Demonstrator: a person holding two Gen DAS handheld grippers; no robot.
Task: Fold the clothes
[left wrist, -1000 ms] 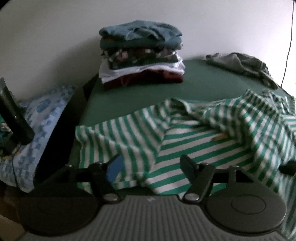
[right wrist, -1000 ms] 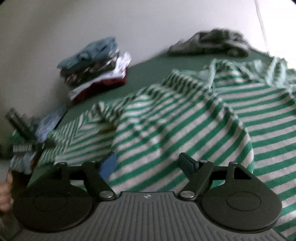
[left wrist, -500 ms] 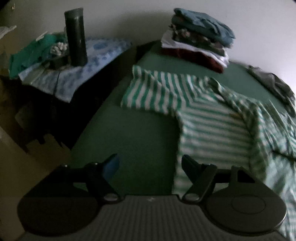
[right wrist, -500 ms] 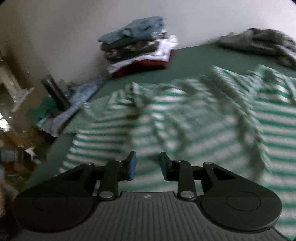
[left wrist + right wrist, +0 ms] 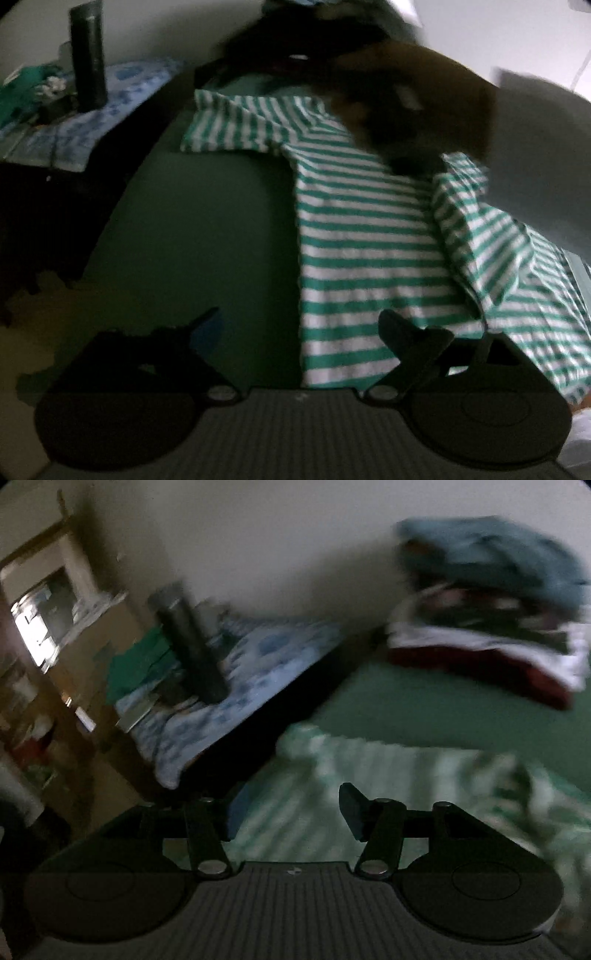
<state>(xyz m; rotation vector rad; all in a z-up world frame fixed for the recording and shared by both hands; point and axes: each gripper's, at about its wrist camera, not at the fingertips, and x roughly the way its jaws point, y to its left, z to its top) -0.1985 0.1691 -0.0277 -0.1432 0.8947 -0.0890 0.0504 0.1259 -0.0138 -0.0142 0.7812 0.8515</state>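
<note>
Green-and-white striped shirt (image 5: 369, 236) lies partly spread ahead of both grippers, left gripper (image 5: 299, 328) and right gripper (image 5: 288, 808), jaws apart, holding nothing. Likely smoothing before folding; next needs an edge between jaws.

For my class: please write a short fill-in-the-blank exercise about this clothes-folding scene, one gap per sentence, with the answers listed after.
1. The shirt spread on the bed has white and ____ stripes.
2. Both the left claw and the right claw are ____, gripping nothing.
3. The bottom garment of the folded stack is dark ____.
4. The bed sheet under the shirt is ____.

Answers: green; open; red; green
</note>
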